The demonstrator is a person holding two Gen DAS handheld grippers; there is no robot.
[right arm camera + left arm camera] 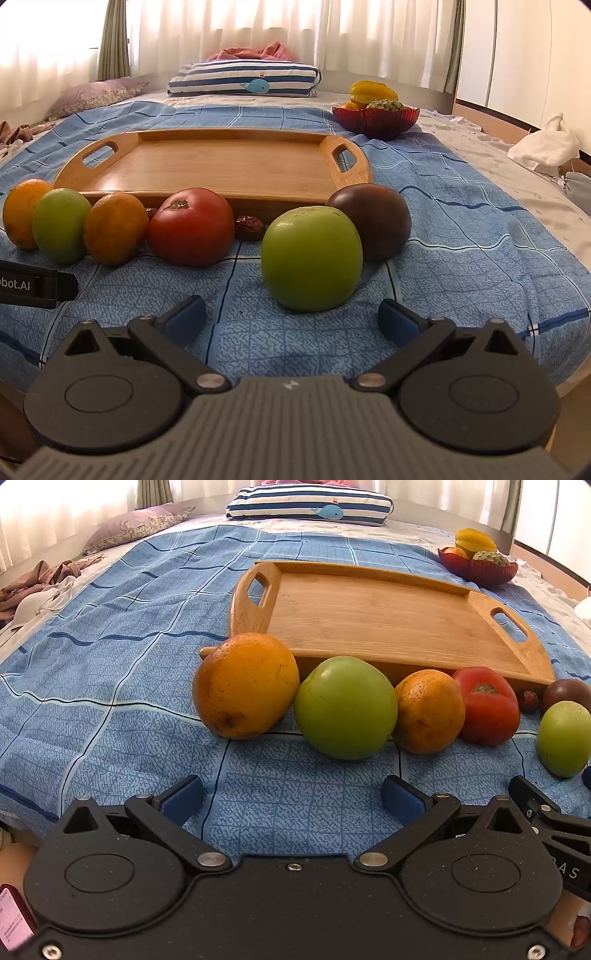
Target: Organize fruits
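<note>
Both your grippers hang wide and hold nothing: your left gripper [291,794] faces the big orange [245,685] and green fruit [345,707], your right gripper [291,317] the nearer green fruit [311,258]. The fruits lie in a row on the blue blanket [461,236], just before the bare wooden tray [221,162]
</note>
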